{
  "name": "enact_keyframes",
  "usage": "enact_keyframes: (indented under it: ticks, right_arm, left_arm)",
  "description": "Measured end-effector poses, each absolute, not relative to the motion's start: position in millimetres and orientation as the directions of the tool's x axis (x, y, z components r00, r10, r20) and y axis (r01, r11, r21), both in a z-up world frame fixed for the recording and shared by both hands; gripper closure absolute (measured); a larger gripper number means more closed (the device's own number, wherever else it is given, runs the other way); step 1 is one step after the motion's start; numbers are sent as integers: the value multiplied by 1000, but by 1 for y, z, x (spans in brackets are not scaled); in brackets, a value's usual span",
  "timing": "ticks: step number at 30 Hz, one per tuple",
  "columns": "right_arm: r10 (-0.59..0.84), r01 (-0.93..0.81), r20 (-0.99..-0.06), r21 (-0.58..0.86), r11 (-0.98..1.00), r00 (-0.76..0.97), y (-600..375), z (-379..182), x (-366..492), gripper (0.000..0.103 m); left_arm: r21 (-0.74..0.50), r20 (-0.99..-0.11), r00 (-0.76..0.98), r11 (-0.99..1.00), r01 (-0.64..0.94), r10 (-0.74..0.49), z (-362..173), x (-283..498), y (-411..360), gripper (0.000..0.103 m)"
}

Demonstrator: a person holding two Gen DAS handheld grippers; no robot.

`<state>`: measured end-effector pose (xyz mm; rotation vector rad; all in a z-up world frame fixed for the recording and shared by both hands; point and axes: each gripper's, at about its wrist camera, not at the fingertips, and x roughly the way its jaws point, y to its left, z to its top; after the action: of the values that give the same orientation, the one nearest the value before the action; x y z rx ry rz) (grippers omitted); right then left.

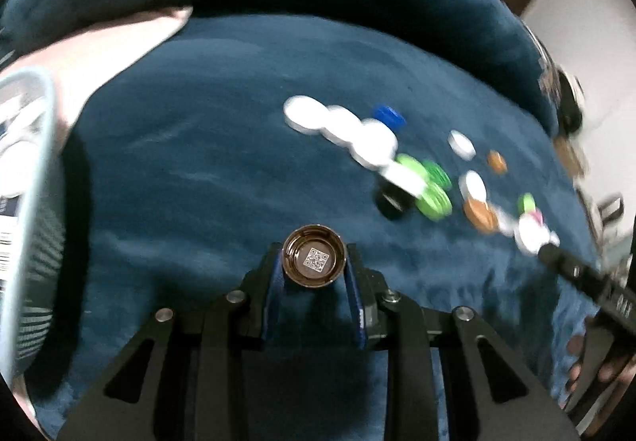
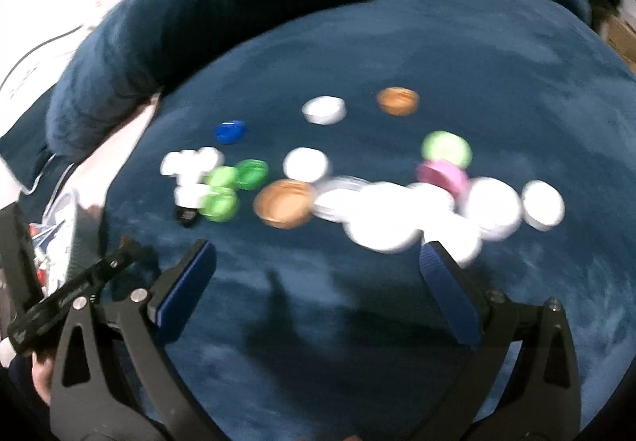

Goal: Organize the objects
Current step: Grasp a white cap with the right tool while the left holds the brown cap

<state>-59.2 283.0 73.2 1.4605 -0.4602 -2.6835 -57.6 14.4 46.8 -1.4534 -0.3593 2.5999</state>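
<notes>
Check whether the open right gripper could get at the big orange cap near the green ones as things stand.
Probably yes. The right gripper is open and empty, and bare blue cushion lies between it and the orange cap. A white cap touches its right side and may crowd one finger.

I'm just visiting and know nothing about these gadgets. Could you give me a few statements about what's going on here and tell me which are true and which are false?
1. The left gripper holds a brown cap with a QR code inside. True.
2. The right gripper clamps a white cap. False: its jaws stand wide apart, holding nothing.
3. The caps lie on a blue plush cushion. True.
4. Only one blue cap shows among the loose caps. True.
5. All loose caps are white. False: green, orange, pink and blue ones show too.
</notes>
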Motion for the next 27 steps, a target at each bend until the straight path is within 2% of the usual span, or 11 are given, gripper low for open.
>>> enact_keyframes:
  ticks: [8,14,17,20,23,24,25,26,27]
  right_arm:
    - [-57,-227,-818,224,-948,-572,346,72,-30,0]
    - [123,-278,-831,40,-960,-543,379,71,-34,0]
    - [116,-290,-838,51,-956,-533,388,66,-39,3]
    - [136,-292,-847,24,-956,-514,388,59,-47,18]
    - [151,-291,-852,1,-957,-501,391,51,-54,27]
    - [158,-288,-849,-8,-958,-504,391,50,-56,41]
    - [157,-277,-850,-14,-961,-503,390,49,-58,51]
    - [145,-258,-851,-11,-966,-506,389,47,-59,72]
    - [131,-236,-848,-8,-972,-513,389,47,-59,73]
  left_arm:
    - [-243,-831,-483,-961,-132,277,40,-56,65,73]
    - [-222,-846,-464,-965,-139,261,31,-62,77,73]
    - [-225,-846,-464,-965,-135,262,29,-63,77,73]
    - [-213,-847,-465,-966,-144,257,28,-61,79,73]
    - [-214,-846,-465,-965,-150,260,28,-61,77,73]
    - [-215,-846,-465,-965,-151,261,27,-61,77,73]
    - [-215,-846,-465,-965,-153,262,27,-61,77,73]
    - [-214,-846,-465,-965,-155,262,28,-61,76,73]
    - [-213,-846,-465,-964,-156,262,28,-61,76,73]
